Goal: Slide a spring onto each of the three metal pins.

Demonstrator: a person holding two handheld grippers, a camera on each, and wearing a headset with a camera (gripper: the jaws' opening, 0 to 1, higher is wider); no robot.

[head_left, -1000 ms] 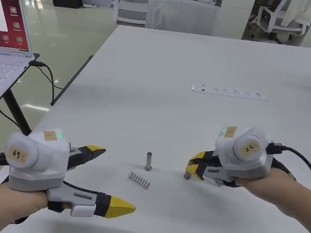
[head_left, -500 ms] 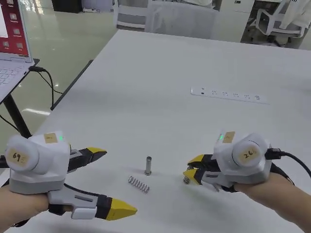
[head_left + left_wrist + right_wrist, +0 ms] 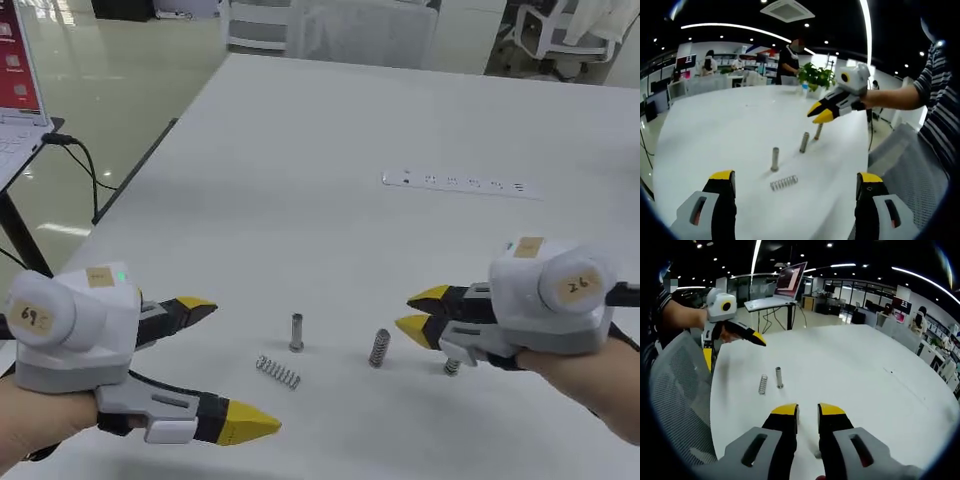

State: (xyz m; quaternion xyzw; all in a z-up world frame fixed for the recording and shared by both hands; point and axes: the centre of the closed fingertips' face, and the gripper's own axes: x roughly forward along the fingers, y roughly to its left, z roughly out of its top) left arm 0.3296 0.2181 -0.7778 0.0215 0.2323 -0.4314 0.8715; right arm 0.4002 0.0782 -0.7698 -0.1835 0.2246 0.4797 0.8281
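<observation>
Left tool point(image 3: 244, 366) wide, empty, nearer than the bare pin point(image 3: 297, 332). Loose spring point(image 3: 278, 372) lies flat just before that pin: pinch one end lightly, tip upright, lower coaxially. Sprung pin point(image 3: 380, 348) to its right; right tool point(image 3: 404, 312) narrow, empty, farther right.

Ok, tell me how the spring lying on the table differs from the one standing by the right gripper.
The loose spring lies flat on the table; the other spring stands upright. The loose spring rests beside the bare pin, nearer the open left gripper; the other spring stands just off the right gripper's tips. Both are small metal coils, and neither is gripped.
</observation>
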